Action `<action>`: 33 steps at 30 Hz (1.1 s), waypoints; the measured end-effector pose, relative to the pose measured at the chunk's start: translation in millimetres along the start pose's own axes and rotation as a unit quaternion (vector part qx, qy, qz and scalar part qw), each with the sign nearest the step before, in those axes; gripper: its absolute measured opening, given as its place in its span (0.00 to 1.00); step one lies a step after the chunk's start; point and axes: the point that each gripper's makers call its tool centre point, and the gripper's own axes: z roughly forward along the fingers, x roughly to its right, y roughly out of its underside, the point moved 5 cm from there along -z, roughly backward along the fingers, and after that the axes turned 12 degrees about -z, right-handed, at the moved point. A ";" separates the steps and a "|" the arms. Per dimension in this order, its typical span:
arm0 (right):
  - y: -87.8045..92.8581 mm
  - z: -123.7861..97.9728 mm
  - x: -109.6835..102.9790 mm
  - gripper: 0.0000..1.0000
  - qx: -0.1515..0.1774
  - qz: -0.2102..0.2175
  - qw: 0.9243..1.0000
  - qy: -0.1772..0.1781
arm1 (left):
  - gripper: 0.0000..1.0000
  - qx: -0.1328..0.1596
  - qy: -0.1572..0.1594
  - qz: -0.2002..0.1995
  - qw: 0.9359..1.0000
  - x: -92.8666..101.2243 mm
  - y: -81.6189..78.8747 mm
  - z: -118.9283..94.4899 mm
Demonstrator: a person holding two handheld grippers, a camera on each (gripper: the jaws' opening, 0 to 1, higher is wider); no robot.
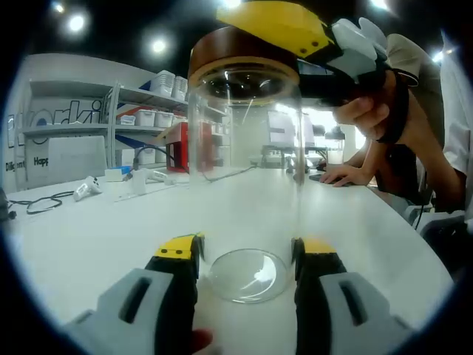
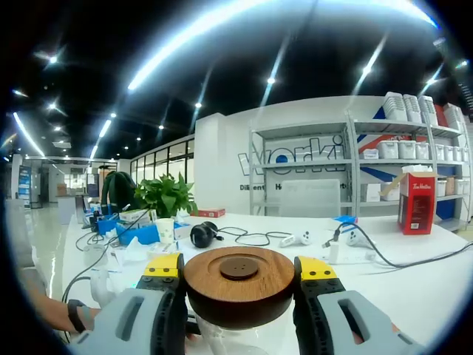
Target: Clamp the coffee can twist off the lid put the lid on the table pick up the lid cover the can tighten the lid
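The can, a clear glass jar, stands upright on the white desk in the centre of the left gripper view, and the left gripper holds its base, one jaw touching each side. The wooden lid sits on the can at the bottom centre of the right gripper view, between the jaws of the right gripper, which seem closed on its rim. To twist well, I think the left gripper should keep the base firm while the right turns the lid level, without tilting.

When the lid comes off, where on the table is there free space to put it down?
In the left gripper view, the white table is bare left of the glass can, up to the black cable. Right of the can it is bare too, up to a person's hand. Cables, headphones and small items crowd the far part.
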 end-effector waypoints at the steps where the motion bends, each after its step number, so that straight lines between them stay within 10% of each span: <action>1: 0.0 -0.1 0.0 0.53 0.000 0.000 1.000 0.002 | 0.42 0.000 0.000 0.000 1.000 0.0 0.0 0.0; 33: -0.3 -1.0 -3.5 0.52 -0.005 0.001 0.996 0.091 | 0.42 0.000 0.001 0.000 1.000 0.3 0.0 0.2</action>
